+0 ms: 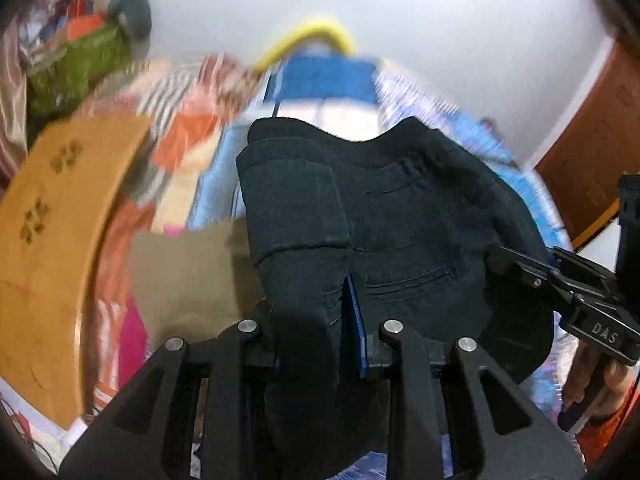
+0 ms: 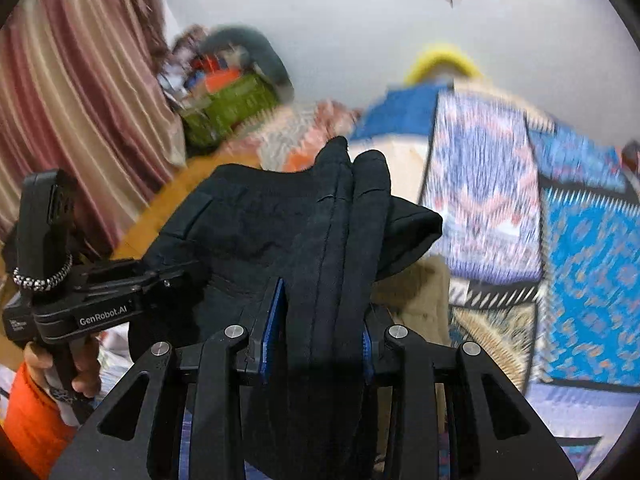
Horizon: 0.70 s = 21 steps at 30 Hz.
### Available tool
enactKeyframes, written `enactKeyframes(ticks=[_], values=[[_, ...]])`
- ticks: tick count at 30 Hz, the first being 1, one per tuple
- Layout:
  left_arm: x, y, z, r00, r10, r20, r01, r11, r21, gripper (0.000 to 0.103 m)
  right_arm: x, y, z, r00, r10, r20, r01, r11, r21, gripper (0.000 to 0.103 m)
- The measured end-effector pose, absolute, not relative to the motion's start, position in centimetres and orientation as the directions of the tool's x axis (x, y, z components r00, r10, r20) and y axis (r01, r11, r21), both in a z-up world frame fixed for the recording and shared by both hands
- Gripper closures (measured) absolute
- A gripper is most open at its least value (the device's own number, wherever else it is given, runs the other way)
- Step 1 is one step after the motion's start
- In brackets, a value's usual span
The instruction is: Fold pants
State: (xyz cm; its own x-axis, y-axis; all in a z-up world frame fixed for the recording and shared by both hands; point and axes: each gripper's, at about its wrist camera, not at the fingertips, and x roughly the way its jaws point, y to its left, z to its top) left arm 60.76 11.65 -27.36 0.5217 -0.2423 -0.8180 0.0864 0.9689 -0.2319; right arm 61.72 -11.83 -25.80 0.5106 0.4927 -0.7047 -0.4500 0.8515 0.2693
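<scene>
The black pants (image 1: 400, 216) hang bunched and partly folded in the air between both grippers. My left gripper (image 1: 316, 320) is shut on a thick fold of the pants; its blue pad (image 1: 356, 324) shows on the right of the cloth. The right gripper (image 1: 520, 268) shows at the right edge of this view, gripping the pants' far side. In the right wrist view my right gripper (image 2: 320, 320) is shut on layered pants (image 2: 260, 224), with blue pads on both sides. The left gripper (image 2: 160, 280) shows at the left there, holding the same cloth.
A bed with a blue patterned blanket (image 2: 580, 232) lies below. A tan garment (image 1: 184, 276) lies under the pants. A wooden headboard (image 1: 52, 232) is at the left. A green basket (image 2: 228, 112) of clutter and a pink curtain (image 2: 72, 112) stand beyond.
</scene>
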Motion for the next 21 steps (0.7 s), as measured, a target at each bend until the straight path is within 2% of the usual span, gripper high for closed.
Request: enactKeyframes(ticks=[2, 4, 6, 9, 13, 21], values=[[61.7, 11.8, -30.5, 0.473, -0.202, -0.858, 0.068, 0.979, -0.194, 0.066, 62.8, -11.5, -28.6, 0.479, 0.442, -0.758, -0.413, 0.876, 0.249, 0.070], [61.5, 12.0, -31.1, 0.496, -0.196, -0.846, 0.086, 0.981, -0.176, 0.053, 63.1, -11.8, -30.5, 0.490, 0.404, -0.773, -0.390, 0.894, 0.220, 0.066], [61.3, 12.4, -31.1, 0.510, -0.195, -0.837, 0.095, 0.981, -0.171, 0.046, 63.1, -12.5, -31.2, 0.487, 0.410, -0.772, -0.376, 0.895, 0.238, 0.059], [60.7, 12.7, -30.4, 0.511, -0.193, -0.838, 0.083, 0.981, -0.176, 0.046, 62.8, -13.1, -30.7, 0.472, 0.417, -0.777, -0.376, 0.892, 0.250, 0.058], [58.8, 13.0, -27.7, 0.558, -0.173, -0.812, 0.064, 0.984, -0.165, 0.047, 61.0, -13.6, -28.2, 0.475, 0.391, -0.789, -0.407, 0.892, 0.197, 0.056], [51.2, 11.7, -19.8, 0.657, -0.128, -0.743, 0.060, 0.991, -0.118, 0.047, 54.1, -15.7, -20.6, 0.567, 0.473, -0.674, -0.458, 0.862, 0.220, 0.056]])
